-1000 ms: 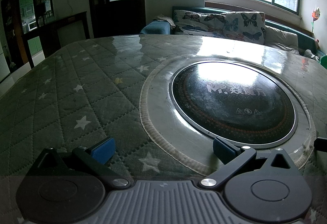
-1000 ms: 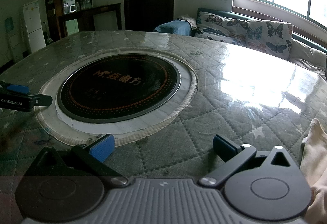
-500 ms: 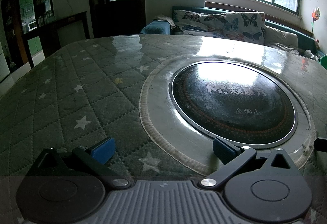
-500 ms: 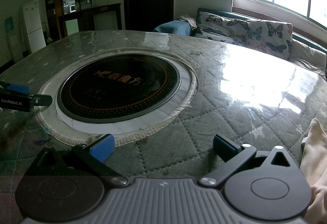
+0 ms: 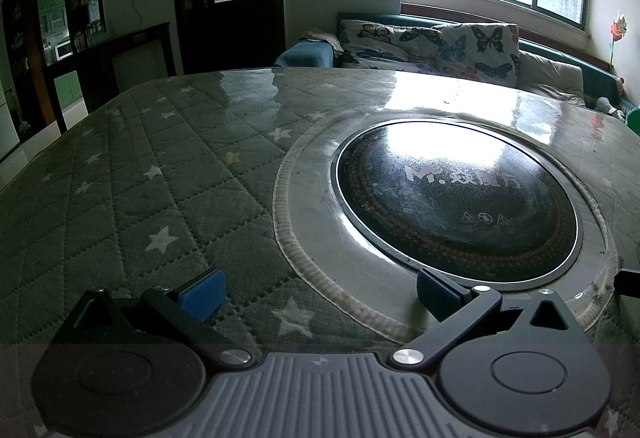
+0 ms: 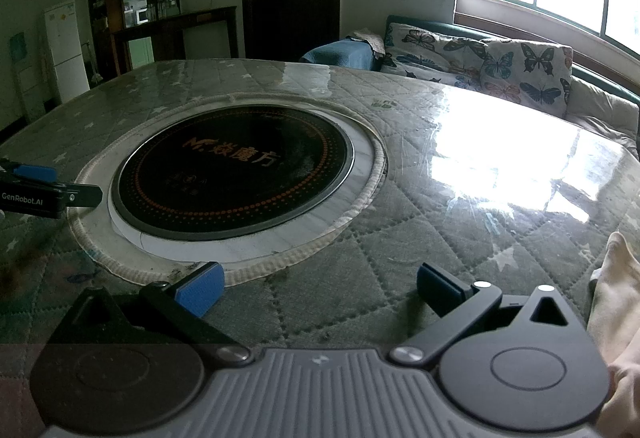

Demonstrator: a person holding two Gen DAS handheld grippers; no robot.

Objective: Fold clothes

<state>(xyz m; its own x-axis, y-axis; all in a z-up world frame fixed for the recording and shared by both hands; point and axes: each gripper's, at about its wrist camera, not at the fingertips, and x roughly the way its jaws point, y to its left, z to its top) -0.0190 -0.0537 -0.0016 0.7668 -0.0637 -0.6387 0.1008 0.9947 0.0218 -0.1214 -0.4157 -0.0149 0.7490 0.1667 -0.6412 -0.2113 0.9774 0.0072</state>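
Note:
A pale cream garment [image 6: 616,302] lies at the table's right edge in the right wrist view, only partly in frame, just right of my right gripper [image 6: 318,288]. That gripper is open, its blue pads wide apart over the quilted cover, holding nothing. My left gripper [image 5: 320,292] is open too, low over the star-patterned cover beside the round cooktop, with nothing between its pads. In the right wrist view the left gripper [image 6: 48,190] shows at the far left edge. No garment appears in the left wrist view.
A large round table [image 5: 120,198] carries a quilted green cover under clear plastic, with a black round cooktop [image 5: 456,198] [image 6: 232,170] set in its middle. A sofa with butterfly cushions [image 6: 480,58] stands behind the table under the window.

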